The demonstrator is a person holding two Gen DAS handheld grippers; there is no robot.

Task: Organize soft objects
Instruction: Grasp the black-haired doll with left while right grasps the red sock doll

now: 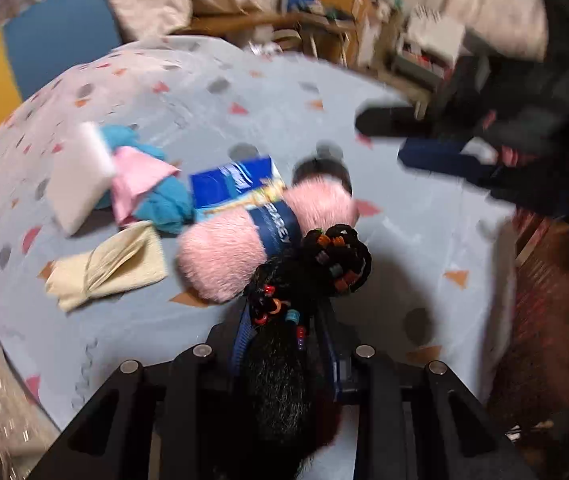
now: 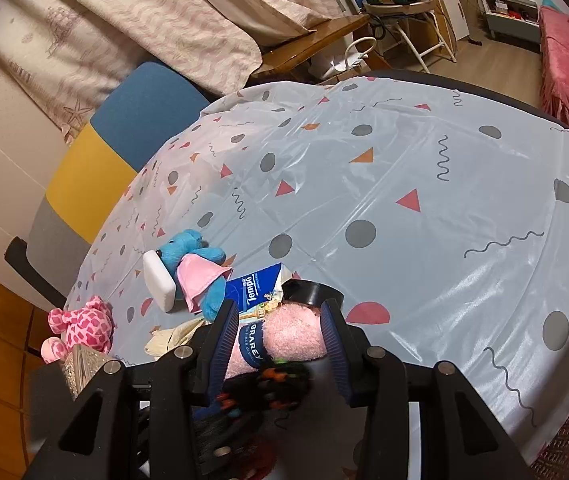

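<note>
My left gripper (image 1: 282, 320) is shut on a bundle of black hair ties with coloured beads (image 1: 316, 264) and holds it just above the table beside a rolled pink fluffy cloth (image 1: 244, 240) with a blue band. My right gripper (image 2: 280, 316) is open, its fingers either side of the pink cloth (image 2: 292, 336), with the hair ties (image 2: 272, 384) below. Behind lie a blue tissue pack (image 1: 232, 184), a blue plush toy (image 2: 188, 248), a pink cloth (image 1: 136, 180), a white sponge (image 1: 80, 176) and a cream cloth (image 1: 112, 264).
A round table with a patterned plastic cover (image 2: 404, 168) holds everything. A pink spotted plush (image 2: 80, 328) sits at its left edge by a glittery box (image 2: 80, 368). A black round lid (image 2: 308, 292) lies behind the pink roll. A blue and yellow chair (image 2: 124, 128) stands beyond.
</note>
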